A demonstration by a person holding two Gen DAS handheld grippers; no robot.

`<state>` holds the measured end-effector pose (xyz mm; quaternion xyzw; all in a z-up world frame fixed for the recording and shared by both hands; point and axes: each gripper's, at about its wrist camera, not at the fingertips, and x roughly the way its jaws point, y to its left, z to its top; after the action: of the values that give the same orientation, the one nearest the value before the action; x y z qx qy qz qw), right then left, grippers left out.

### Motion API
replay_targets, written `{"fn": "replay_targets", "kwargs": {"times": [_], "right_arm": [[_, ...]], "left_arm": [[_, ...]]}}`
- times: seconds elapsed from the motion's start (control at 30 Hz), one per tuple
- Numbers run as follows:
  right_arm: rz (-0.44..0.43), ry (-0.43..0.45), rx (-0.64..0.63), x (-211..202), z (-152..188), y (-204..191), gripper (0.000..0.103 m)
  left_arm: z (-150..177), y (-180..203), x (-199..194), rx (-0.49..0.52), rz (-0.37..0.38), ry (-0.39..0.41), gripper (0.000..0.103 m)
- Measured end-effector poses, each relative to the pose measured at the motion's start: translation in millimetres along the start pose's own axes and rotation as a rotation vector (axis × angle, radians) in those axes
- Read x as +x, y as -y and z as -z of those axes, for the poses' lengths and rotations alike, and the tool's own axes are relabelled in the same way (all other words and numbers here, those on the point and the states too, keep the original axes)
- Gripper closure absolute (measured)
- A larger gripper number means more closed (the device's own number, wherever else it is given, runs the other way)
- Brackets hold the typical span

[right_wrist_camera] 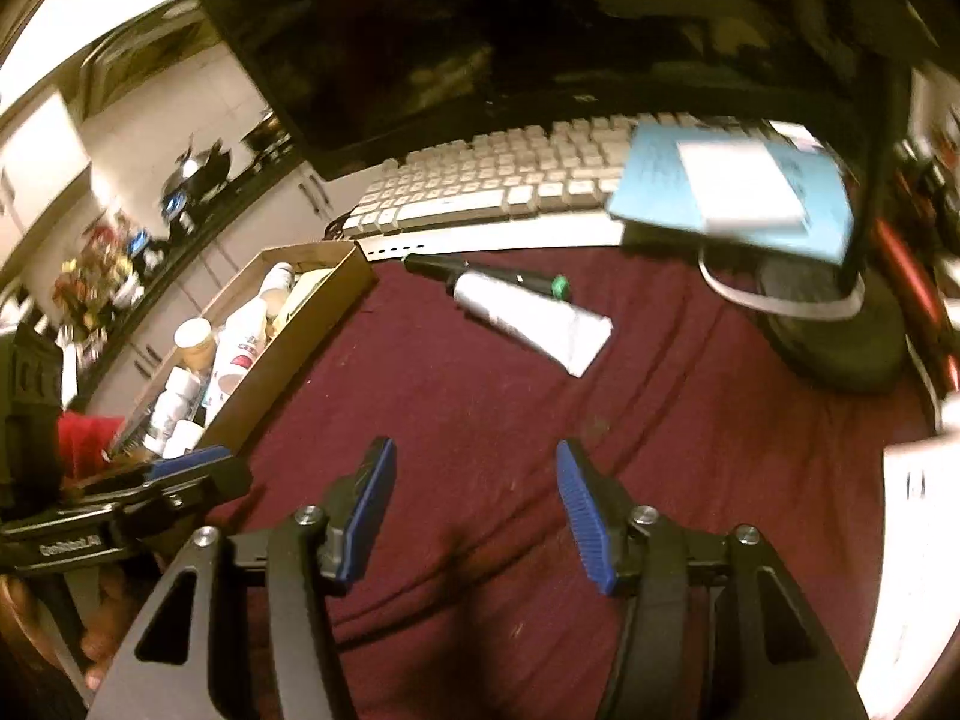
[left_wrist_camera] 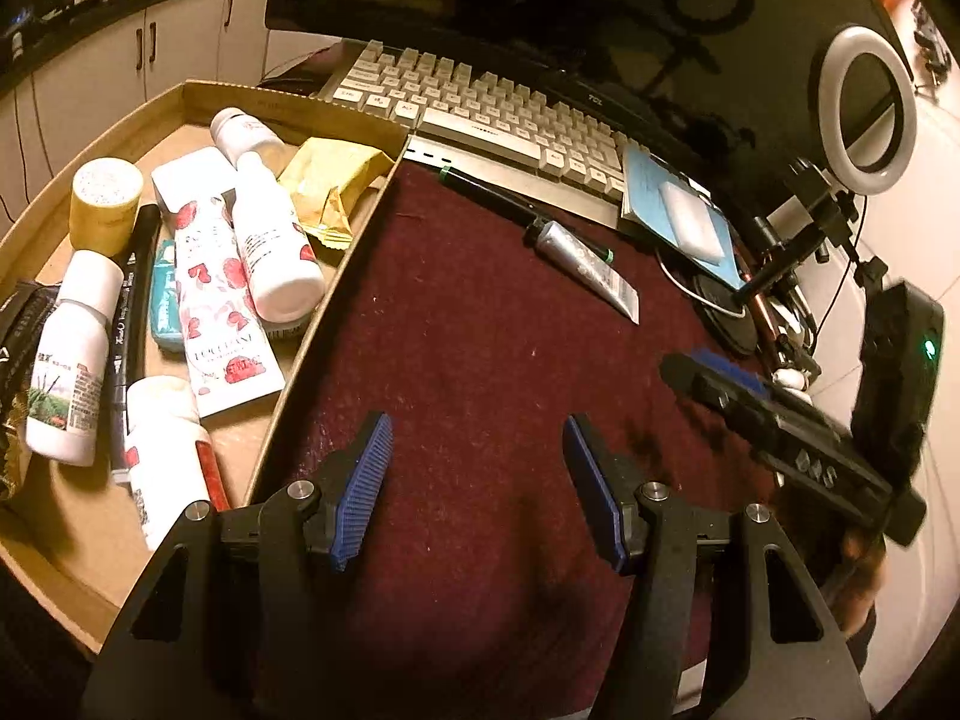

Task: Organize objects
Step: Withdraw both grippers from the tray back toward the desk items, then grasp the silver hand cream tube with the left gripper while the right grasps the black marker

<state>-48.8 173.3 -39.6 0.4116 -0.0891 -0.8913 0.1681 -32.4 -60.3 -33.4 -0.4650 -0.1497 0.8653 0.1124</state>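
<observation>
Step in hand: collecting strays. Left gripper [left_wrist_camera: 477,483] and right gripper [right_wrist_camera: 474,510] both released, empty. Next: grasp silver tube [right_wrist_camera: 531,319] near keyboard-side edge of maroon cloth [right_wrist_camera: 480,408], place in cardboard tray [left_wrist_camera: 336,294].

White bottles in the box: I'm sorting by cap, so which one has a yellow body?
The yellow-bodied bottle standing at the cardboard box's far left; the other bottles there have white bodies.
</observation>
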Motion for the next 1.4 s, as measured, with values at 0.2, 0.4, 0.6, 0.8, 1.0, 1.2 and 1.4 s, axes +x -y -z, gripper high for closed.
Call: {"fn": "replay_targets", "kwargs": {"times": [0.2,0.4,0.6,0.8,1.0,1.2,1.4], "right_arm": [[0.042,-0.026,-0.104,30,-31,2,0.042],[0.075,-0.069,-0.209,59,-53,-7,0.040],[0.117,-0.107,-0.265,83,-61,-3,0.039],[-0.004,-0.146,-0.199,80,-58,-3,0.038],[-0.106,-0.159,-0.233,73,-36,-38,0.038],[-0.052,-0.075,-0.251,58,-51,-43,0.038],[0.095,-0.022,-0.240,70,-82,-23,0.040]], "left_arm": [[-6,-5,2,-0.016,0.014,0.005,0.043],[-9,-11,3,-0.034,0.024,0.003,0.043],[-12,-14,-1,-0.032,0.028,0.021,0.043],[-12,-17,1,-0.047,0.038,0.019,0.043],[-16,-18,0,-0.038,0.034,0.024,0.043],[-19,-24,-7,-0.049,0.039,0.042,0.043],[-20,-22,-6,-0.038,0.031,0.048,0.043]]}}
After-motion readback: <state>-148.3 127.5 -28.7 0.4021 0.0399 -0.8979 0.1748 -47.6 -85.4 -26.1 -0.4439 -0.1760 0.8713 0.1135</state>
